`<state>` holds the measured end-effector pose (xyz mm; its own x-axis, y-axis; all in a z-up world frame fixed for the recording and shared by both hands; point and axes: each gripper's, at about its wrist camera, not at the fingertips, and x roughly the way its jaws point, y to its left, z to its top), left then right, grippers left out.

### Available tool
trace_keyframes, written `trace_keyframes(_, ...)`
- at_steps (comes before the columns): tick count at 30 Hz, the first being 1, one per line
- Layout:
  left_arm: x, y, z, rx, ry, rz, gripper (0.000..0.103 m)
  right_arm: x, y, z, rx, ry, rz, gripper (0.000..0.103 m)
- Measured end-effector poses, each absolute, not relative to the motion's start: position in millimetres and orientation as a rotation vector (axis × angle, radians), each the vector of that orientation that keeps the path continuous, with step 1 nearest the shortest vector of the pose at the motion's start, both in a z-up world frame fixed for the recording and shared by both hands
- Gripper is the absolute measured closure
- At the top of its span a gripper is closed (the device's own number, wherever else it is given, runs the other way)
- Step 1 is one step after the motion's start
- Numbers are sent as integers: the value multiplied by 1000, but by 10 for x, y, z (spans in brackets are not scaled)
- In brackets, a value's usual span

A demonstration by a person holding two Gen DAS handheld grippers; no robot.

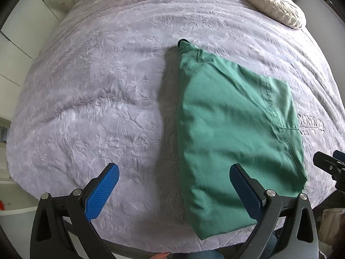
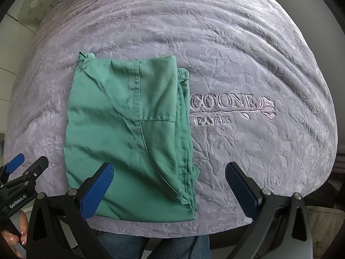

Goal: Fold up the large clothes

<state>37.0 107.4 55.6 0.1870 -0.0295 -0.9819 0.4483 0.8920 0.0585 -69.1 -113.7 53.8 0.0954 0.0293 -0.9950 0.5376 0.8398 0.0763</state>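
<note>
Centrally in the right wrist view lies the green garment (image 2: 129, 133), folded into a tall rectangle on the lilac bedspread (image 2: 248, 54), its near edge at the bed's lower rim. Both the left gripper (image 1: 174, 185) and the right gripper (image 2: 170, 183) hover spread wide, holding nothing. A cream cushion (image 1: 273, 4) sits upper right.

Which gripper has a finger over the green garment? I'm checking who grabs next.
Both: the left gripper has its right finger over the folded green garment, the right gripper its left finger. Both are open.
</note>
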Motion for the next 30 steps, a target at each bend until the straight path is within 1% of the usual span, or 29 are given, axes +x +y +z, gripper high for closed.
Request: trace_keyframes(30, 385, 1075, 552, 380, 1357, -346, 0, -618, -1096, 579, 417, 1438, -397, 0)
